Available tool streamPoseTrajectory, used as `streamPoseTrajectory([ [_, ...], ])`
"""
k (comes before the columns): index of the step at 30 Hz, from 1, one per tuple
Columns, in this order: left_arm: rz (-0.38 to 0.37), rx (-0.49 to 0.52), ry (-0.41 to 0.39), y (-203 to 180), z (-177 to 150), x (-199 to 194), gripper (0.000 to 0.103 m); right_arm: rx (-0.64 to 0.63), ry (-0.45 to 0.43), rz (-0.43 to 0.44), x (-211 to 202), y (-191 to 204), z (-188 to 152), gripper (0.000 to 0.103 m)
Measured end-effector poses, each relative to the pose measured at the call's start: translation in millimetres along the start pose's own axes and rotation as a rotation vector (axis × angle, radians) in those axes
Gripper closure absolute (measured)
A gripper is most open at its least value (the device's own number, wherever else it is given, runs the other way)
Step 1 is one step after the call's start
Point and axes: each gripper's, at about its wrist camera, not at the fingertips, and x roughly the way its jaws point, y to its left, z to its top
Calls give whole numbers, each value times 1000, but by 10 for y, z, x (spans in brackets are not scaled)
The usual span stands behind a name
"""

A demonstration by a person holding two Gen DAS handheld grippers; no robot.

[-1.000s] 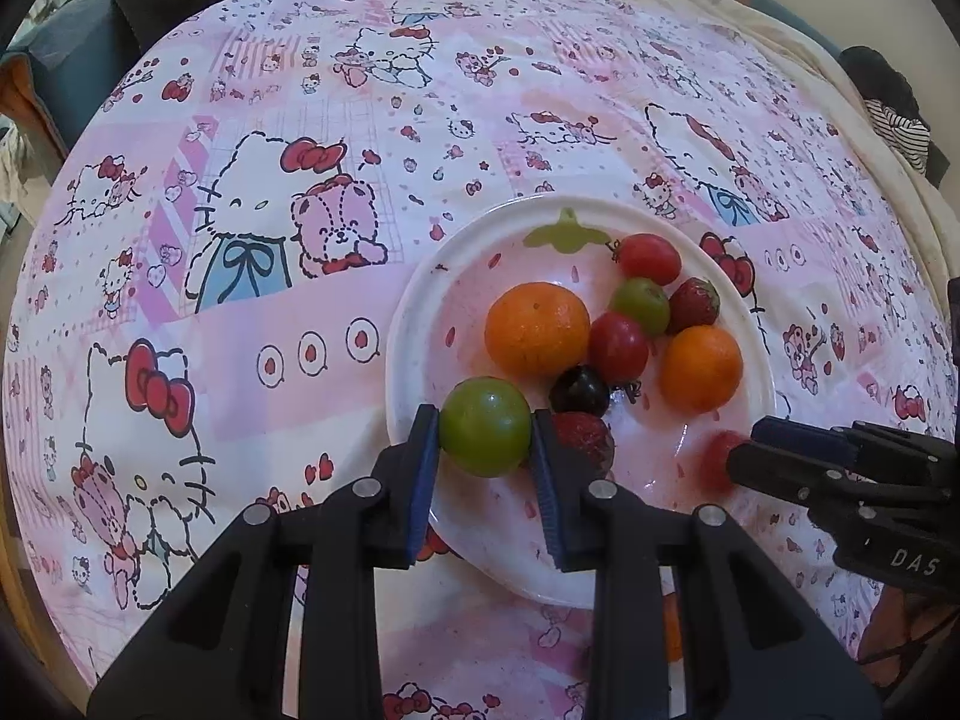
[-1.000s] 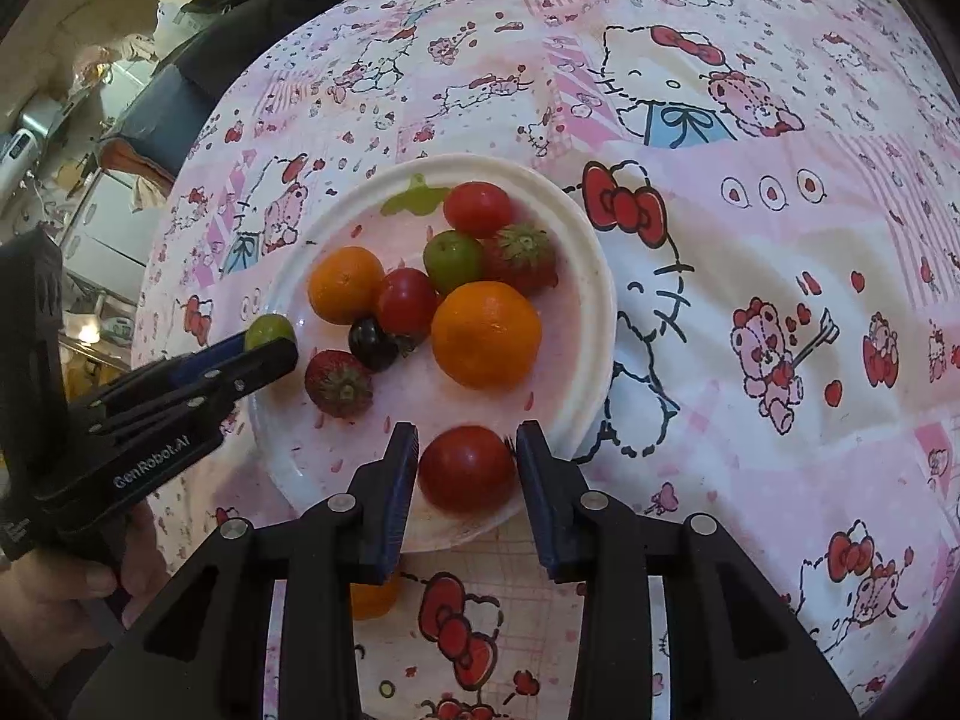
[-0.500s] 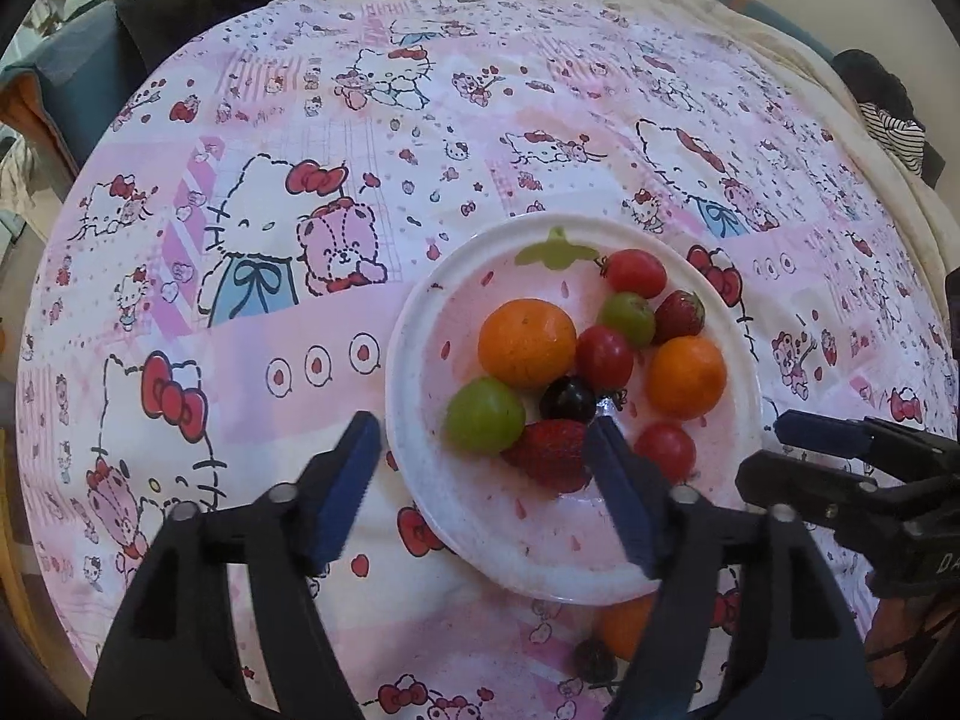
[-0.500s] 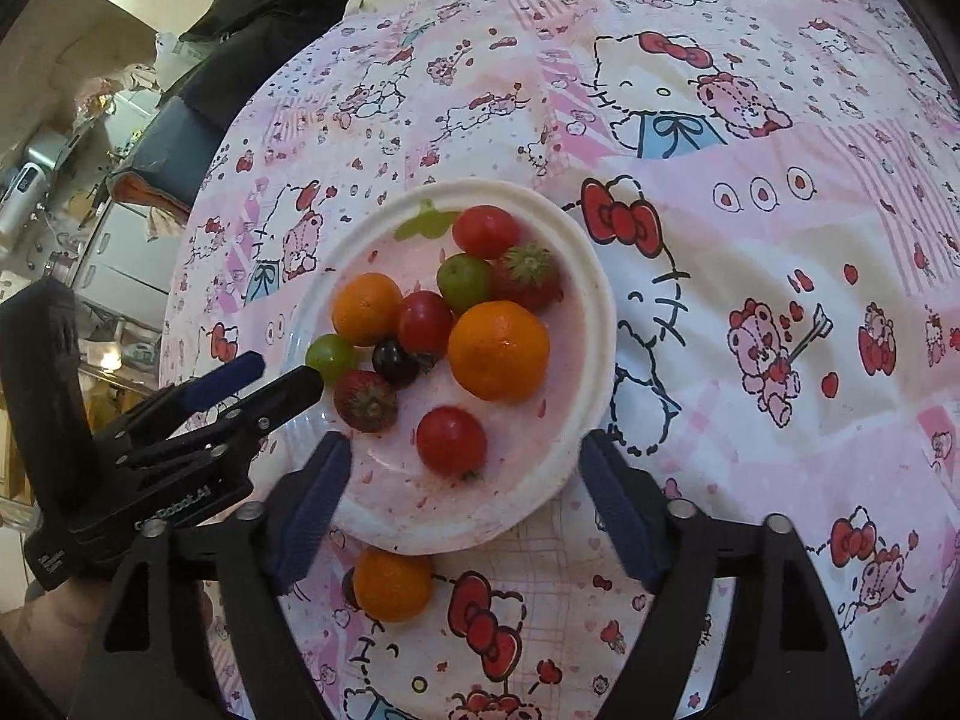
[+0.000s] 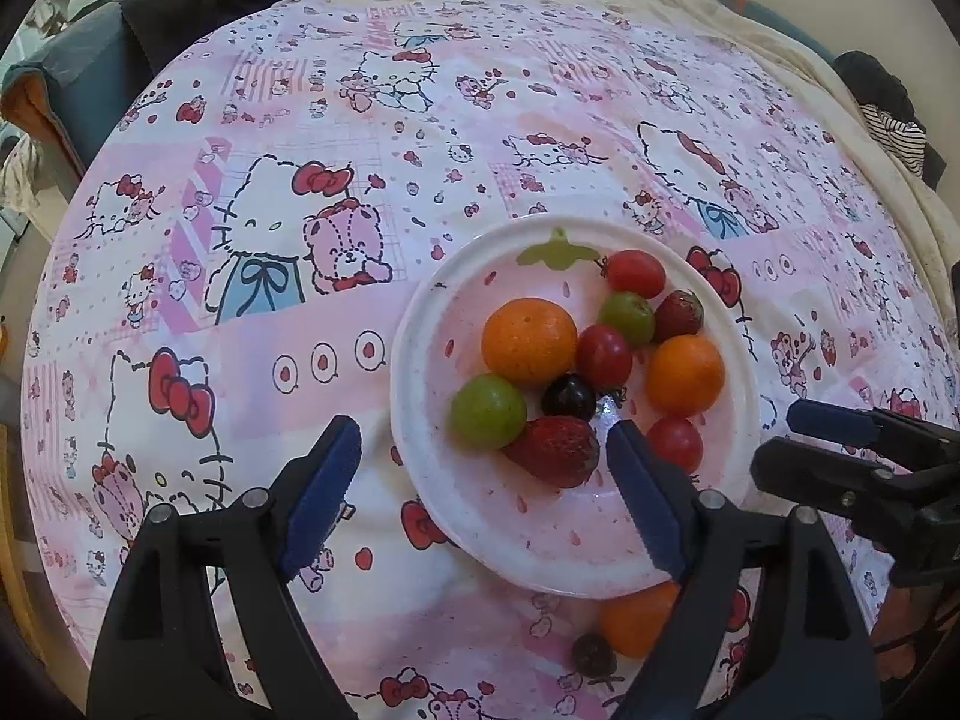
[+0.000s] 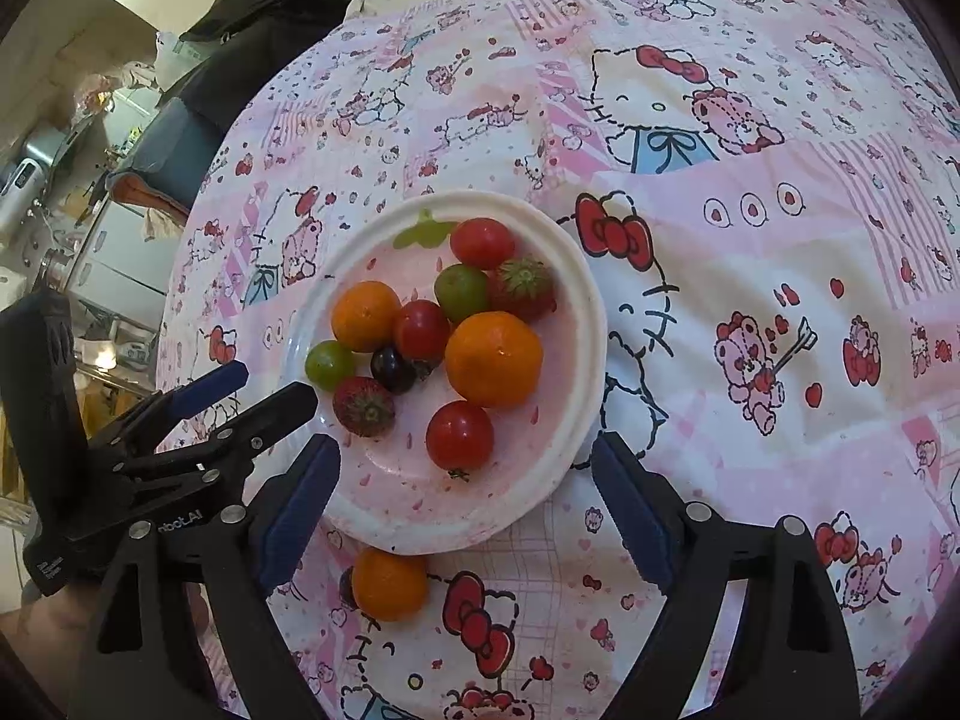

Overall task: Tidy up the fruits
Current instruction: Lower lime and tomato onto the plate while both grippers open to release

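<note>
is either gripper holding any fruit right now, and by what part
Nothing is held. The left gripper and right gripper are both open and empty above the plate.

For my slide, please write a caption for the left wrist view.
Open left gripper above a white plate of fruit; an orange lies off it.

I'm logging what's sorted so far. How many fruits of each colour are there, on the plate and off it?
Orange: 3, two on the plate, one off it
Red tomatoes: 3
Green: 2
Strawberries: 2
Dark: 2, one on the plate, one off it
Total: 12, with 10 on the plate
</note>
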Motion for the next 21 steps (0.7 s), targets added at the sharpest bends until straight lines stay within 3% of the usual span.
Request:
streamPoseTrajectory([
  [6,2,-3,-19,9,-17,-106,14,-19,-19,-12,-87,32,-24,13],
  [21,53,-31,-84,122,-273,-661,14,-20,-81,-34,-545,116,-353,12],
])
